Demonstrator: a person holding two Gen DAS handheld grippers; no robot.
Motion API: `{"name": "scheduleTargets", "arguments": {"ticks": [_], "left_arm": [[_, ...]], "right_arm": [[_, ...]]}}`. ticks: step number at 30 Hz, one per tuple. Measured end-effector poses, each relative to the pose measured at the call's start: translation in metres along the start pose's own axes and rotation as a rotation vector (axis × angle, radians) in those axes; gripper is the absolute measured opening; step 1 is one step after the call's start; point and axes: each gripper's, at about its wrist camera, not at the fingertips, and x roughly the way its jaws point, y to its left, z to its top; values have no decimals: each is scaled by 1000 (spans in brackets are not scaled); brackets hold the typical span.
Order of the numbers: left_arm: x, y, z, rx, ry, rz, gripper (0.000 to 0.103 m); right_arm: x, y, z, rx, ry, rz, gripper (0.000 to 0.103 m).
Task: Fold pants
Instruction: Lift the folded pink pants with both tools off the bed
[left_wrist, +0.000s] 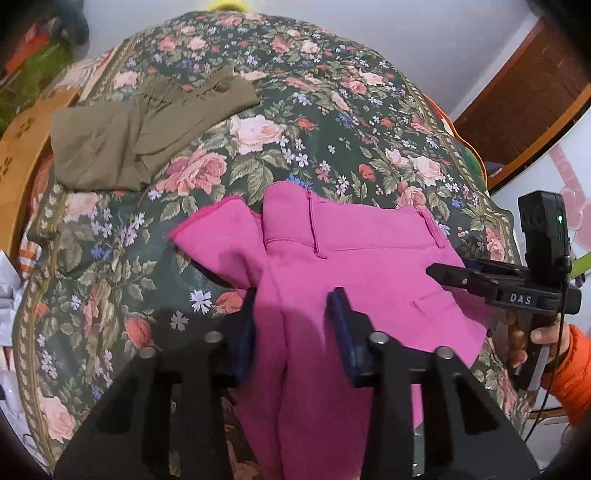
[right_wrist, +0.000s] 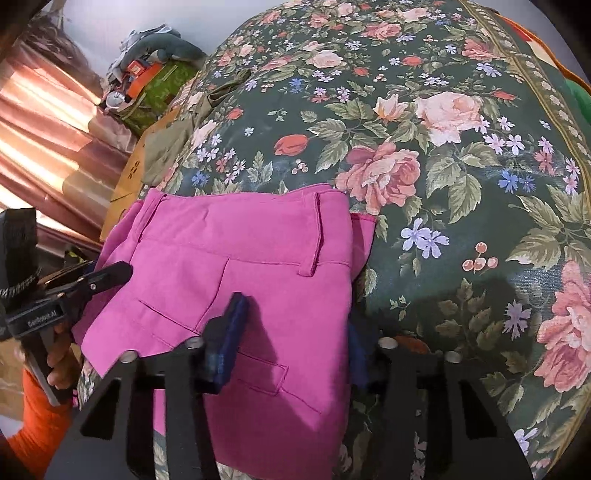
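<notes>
The pink pants (left_wrist: 332, 266) lie on a floral bedcover, waistband away from me, legs running toward the cameras. In the left wrist view my left gripper (left_wrist: 295, 314) is open, its blue pads on either side of a raised ridge of pink cloth. My right gripper (left_wrist: 439, 275) shows at the right over the pants' edge. In the right wrist view the pants (right_wrist: 236, 266) fill the middle; my right gripper (right_wrist: 295, 321) is open, its fingers astride the pants' right edge. The left gripper (right_wrist: 118, 273) shows at the left edge of the pants.
A folded olive-green garment (left_wrist: 140, 133) lies at the far left of the bedcover (left_wrist: 332, 122), also seen in the right wrist view (right_wrist: 166, 147). A wooden bed frame (left_wrist: 22, 155) lies left. A pile of clothes (right_wrist: 147, 81) and a pink curtain (right_wrist: 48, 140) stand beyond the bed.
</notes>
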Motion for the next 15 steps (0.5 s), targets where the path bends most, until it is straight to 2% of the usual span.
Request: {"name": "scheduleTargets", "arguments": {"ticks": [2,5,10,15], "left_arm": [[-3,-2,1,8,-14,13,26],[-11,-5,2,27,-45,33,19],[-29,-19,7,85,-104,100,15],[-59,-19,23,96,-177,129,9]], "right_arm": [[-2,2,0,-12,-4,-15,24],[-8,5,4,-29,-22,-32,14],[-22,17,10,-65,-70,-33,11],[-45,41,26,-117,-145,-28,11]]}}
